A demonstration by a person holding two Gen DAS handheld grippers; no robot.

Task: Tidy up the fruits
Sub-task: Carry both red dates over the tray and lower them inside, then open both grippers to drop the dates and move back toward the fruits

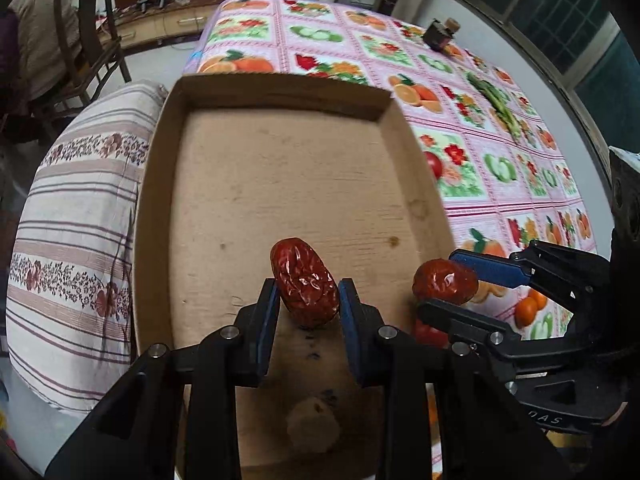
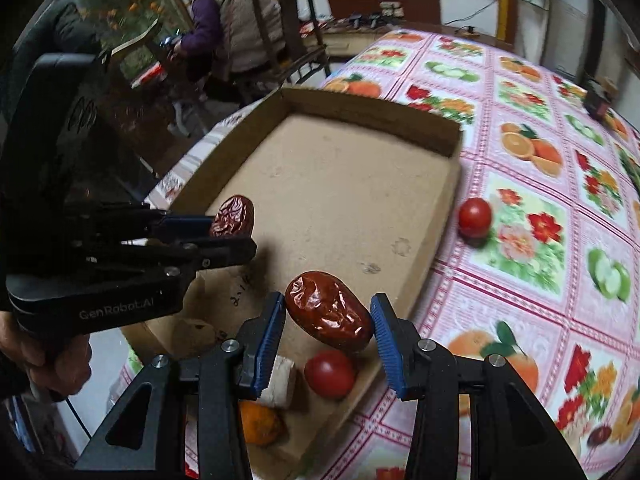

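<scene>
Left gripper (image 1: pixel 308 300) is clamped on a wrinkled red date (image 1: pixel 305 282), blue pads touching it on both sides; the date hangs above the near part of the cardboard tray (image 1: pixel 156 184).

Right gripper (image 2: pixel 329 322) grips a second date (image 2: pixel 329 312), also over the tray's near end, close to its right wall. The left pad is pressed against the fruit; the right pad touches its lower end (contact there looks slight). From the left wrist camera the same gripper shows at right, fingers stacked one above the other, with its date between them.

In the tray, near end: a tomato (image 2: pixel 330 374), a pale chunk (image 2: pixel 280 380) just left of it, and an orange piece (image 2: pixel 260 422) in front of the chunk, partly hidden by the finger. The tray's floor beyond is bare cardboard.

Another tomato (image 2: pixel 475 217) lies on the fruit-print tablecloth (image 2: pixel 528 208), just outside the tray's right wall.
</scene>
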